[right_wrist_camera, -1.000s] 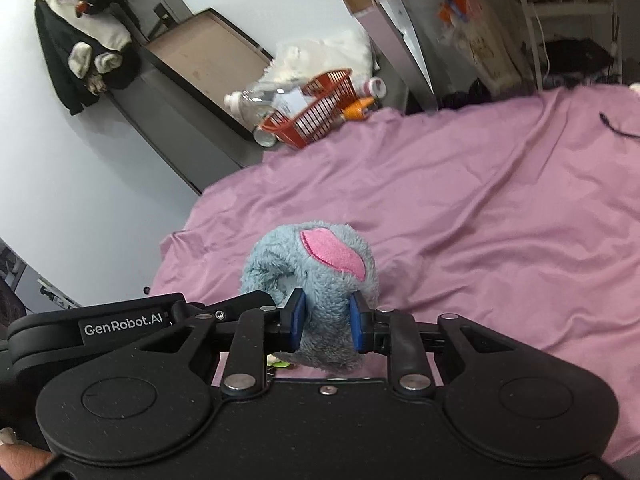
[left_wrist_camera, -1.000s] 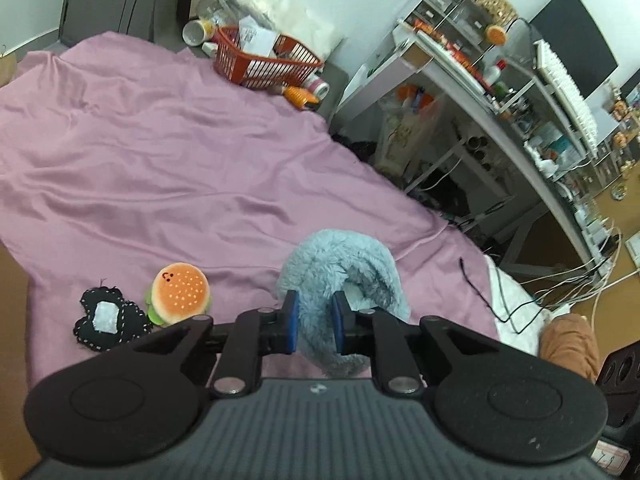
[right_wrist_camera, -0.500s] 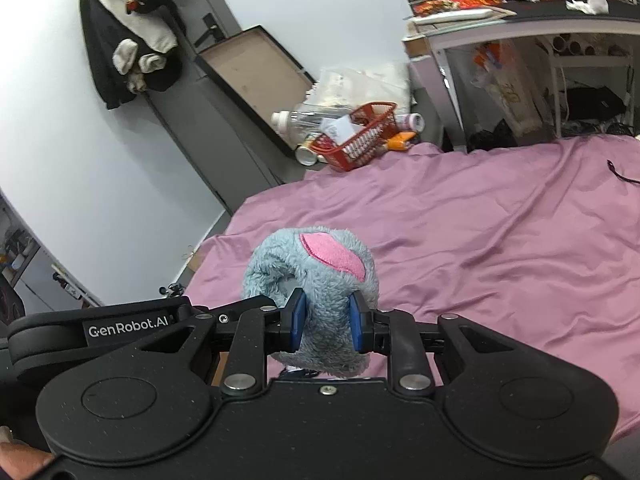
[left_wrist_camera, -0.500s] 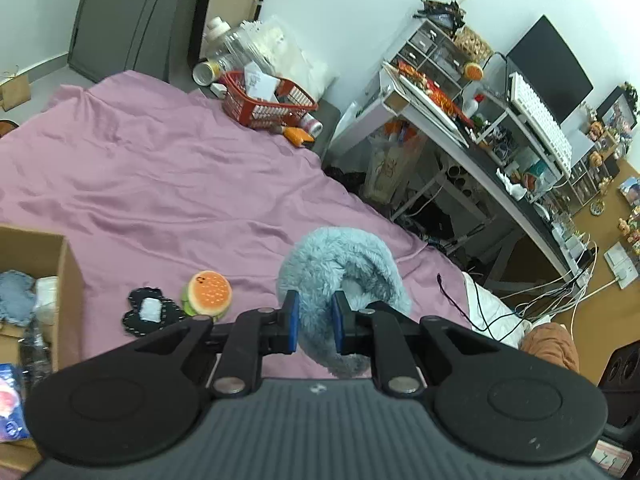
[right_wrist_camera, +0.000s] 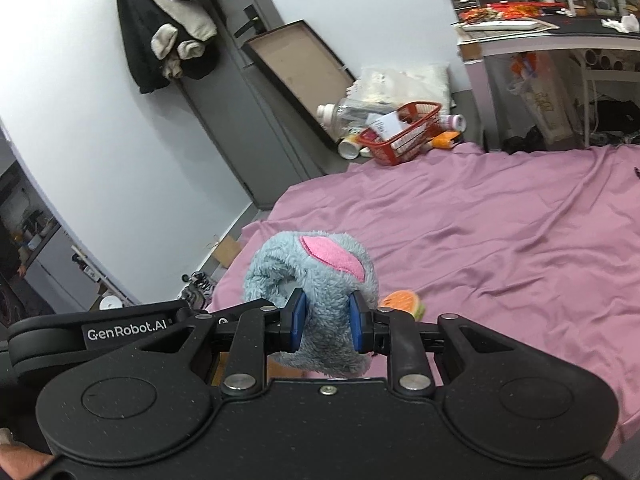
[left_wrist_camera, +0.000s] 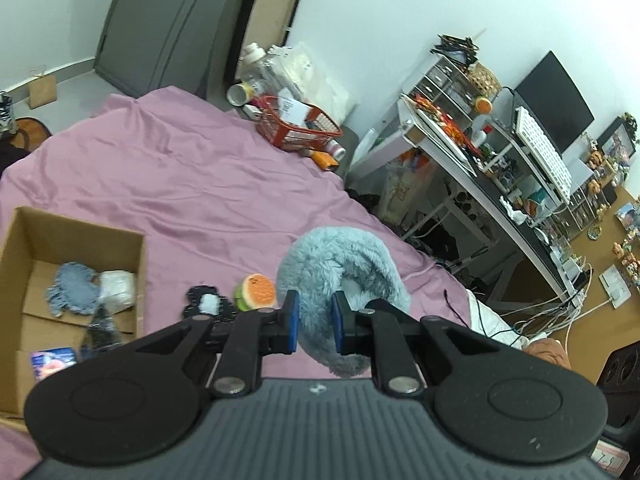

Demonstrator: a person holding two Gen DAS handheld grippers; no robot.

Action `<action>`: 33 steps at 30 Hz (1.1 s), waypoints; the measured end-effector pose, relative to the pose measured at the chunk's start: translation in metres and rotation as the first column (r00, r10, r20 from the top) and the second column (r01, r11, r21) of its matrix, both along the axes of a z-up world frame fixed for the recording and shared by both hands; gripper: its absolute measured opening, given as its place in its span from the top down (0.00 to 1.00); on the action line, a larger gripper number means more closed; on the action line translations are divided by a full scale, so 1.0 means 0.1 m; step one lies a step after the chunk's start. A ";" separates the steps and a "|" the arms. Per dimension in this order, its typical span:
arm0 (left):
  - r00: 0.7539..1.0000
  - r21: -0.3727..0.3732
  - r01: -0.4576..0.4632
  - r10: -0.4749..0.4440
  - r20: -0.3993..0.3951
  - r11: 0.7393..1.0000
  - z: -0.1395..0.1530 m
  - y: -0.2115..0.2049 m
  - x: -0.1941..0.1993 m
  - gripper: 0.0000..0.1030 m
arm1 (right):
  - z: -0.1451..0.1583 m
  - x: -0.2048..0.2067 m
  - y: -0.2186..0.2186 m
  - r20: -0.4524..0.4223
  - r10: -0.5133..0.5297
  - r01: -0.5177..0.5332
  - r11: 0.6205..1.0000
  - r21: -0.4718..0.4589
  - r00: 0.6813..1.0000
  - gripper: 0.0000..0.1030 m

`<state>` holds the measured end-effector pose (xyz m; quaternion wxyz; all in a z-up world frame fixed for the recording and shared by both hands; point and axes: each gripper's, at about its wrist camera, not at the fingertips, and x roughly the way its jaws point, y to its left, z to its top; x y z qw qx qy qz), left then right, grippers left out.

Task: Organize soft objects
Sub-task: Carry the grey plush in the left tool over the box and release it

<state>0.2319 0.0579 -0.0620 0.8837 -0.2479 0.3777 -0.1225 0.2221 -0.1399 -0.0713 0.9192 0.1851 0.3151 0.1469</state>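
Left wrist view: the left tool is pinching one end of a fluffy blue plush toy, its blue pads sunk into the pile on either side. The plush arches up and over toward 1 o'clock from the tool, held clear above the pink bedsheet. An open cardboard box sits on the bed at about 9 o'clock from the tool, already holding a few soft bits. Between box and tool lie a burger-shaped squishy and a dark flower-shaped pad, both near 10 to 11 o'clock and just beside each other.

Right wrist view: the right tool is clamped on the other end of the same plush, the one with the pink ear patch; the toy curves away to 11 o'clock toward the left tool's arm. The burger squishy shows just past the right fingers at 2 o'clock. The box is not clearly visible here.

So the plush's long axis spans from one tool to the other, and the box lies off to the left side. The left tool appears nearer the box, so the carry likely leads leftward, with both ends lowered inside the walls before either grip opens.
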 end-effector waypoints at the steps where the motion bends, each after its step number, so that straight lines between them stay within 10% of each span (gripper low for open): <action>1: 1.000 0.005 -0.007 0.007 0.000 1.000 0.00 0.04 -0.03 0.85 | -0.01 -0.01 0.05 0.000 0.008 -0.008 1.000 0.001 1.000 0.78; 33: 0.961 0.041 -0.230 0.233 -0.146 0.972 -0.46 1.52 -0.18 0.85 | -0.44 0.19 1.50 -0.110 0.218 -0.216 0.976 0.031 0.970 0.78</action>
